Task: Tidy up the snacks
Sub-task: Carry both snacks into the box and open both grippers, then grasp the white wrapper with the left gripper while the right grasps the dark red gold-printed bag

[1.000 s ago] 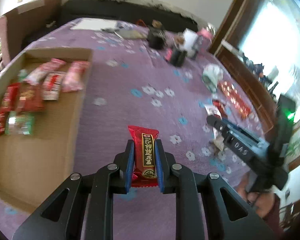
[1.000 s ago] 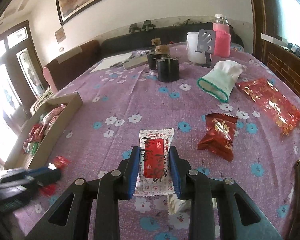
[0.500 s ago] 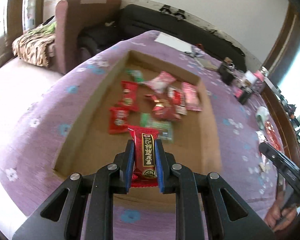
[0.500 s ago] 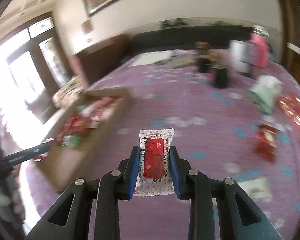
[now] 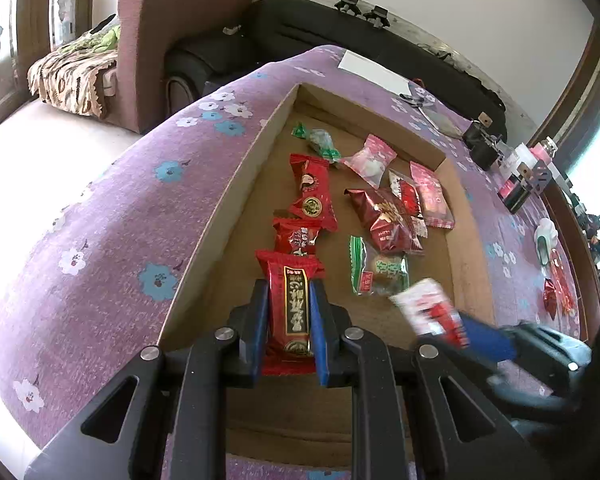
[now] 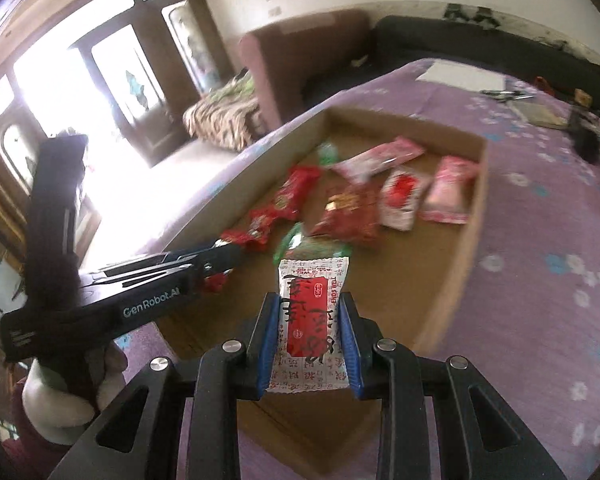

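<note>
My left gripper [image 5: 289, 300] is shut on a long red snack bar [image 5: 290, 304] with a gold label, held over the near left part of the shallow cardboard tray [image 5: 236, 192]. My right gripper [image 6: 309, 312] is shut on a white packet with a red label [image 6: 310, 316], above the tray's near end [image 6: 466, 256]. Several wrapped snacks lie in the tray: red ones [image 5: 310, 196], a pink one [image 5: 432, 200], a green one [image 5: 376, 268]. In the left wrist view the right gripper [image 5: 452, 320] comes in blurred from the right with its white packet. The left gripper [image 6: 220, 258] shows at the left of the right wrist view.
The tray sits on a purple flowered tablecloth [image 5: 112, 216]. Loose red snacks [image 5: 556, 288] and a white glove [image 5: 544, 240] lie far right on the table, with cups and bottles [image 5: 520, 176] beyond. A brown armchair [image 5: 172, 40] and black sofa [image 5: 300, 32] stand behind. A gloved hand [image 6: 60, 400] holds the left gripper.
Both grippers have swung left from the table's middle to over the tray, each keeping its snack. The right gripper has come in beside the left one.
</note>
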Tool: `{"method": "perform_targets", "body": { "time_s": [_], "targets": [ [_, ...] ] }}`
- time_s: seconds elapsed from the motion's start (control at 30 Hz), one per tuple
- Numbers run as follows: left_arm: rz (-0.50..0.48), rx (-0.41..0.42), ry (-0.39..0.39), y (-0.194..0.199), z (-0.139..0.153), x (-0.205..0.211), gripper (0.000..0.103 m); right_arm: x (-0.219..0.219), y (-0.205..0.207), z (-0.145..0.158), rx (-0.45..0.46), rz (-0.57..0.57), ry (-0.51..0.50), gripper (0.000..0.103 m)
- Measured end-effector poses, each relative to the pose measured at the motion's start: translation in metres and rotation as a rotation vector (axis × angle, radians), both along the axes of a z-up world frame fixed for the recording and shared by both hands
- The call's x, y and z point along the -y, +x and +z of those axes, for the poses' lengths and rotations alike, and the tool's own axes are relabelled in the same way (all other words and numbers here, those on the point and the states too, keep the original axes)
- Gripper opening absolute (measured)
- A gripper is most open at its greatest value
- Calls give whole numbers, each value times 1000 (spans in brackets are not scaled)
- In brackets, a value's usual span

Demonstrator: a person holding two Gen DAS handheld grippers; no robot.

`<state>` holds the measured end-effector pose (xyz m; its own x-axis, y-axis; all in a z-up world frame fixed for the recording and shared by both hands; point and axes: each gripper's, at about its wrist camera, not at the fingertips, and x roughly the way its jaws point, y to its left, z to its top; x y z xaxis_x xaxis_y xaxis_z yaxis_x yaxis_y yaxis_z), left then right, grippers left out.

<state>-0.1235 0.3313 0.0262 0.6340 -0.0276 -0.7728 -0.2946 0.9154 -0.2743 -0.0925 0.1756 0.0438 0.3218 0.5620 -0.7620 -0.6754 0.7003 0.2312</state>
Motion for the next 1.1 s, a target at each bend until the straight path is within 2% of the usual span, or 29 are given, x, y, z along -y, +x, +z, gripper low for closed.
{"method": "perform_targets", "body": {
  "time_s": [0.2, 0.3, 0.33, 0.4, 0.43, 0.47, 0.57, 0.63, 0.73, 0.87, 1.1],
  "targets": [
    [8, 12, -48, -7, 6, -5, 19, -13, -1, -13, -12, 13, -26, 29],
    [15, 29, -57, -13, 12, -5, 19, -15, -2, -14, -15, 17, -20, 33],
    [19, 33, -63, -16, 15, -5, 22, -14, -3, -13, -14, 16, -14, 33],
    [28, 43, -80, -20, 20, -5, 35, -12, -4, -10, -11, 15, -4, 34],
    [32, 54, -88, -22, 22, -5, 46, -10, -5, -7, -4, 13, 1, 34],
    [37, 69, -95, -26, 26, -4, 52, -8, -6, -4, 2, 12, 8, 35],
    [51, 109, -101, -34, 37, -2, 53, 4, -13, 12, 32, 5, 38, 37],
    [49, 128, -102, -38, 44, 2, 53, 19, -18, 24, 71, -13, 60, 45],
    [34, 151, -89, -42, 55, 15, 53, 57, -21, 39, 121, -73, 89, 55],
    [-26, 172, -69, -42, 65, 43, 53, 117, -7, 45, 131, -192, 94, 55],
    [-185, 150, -1, -32, 64, 107, 53, 269, 37, 35, 80, -557, 106, 55]
  ]
}}
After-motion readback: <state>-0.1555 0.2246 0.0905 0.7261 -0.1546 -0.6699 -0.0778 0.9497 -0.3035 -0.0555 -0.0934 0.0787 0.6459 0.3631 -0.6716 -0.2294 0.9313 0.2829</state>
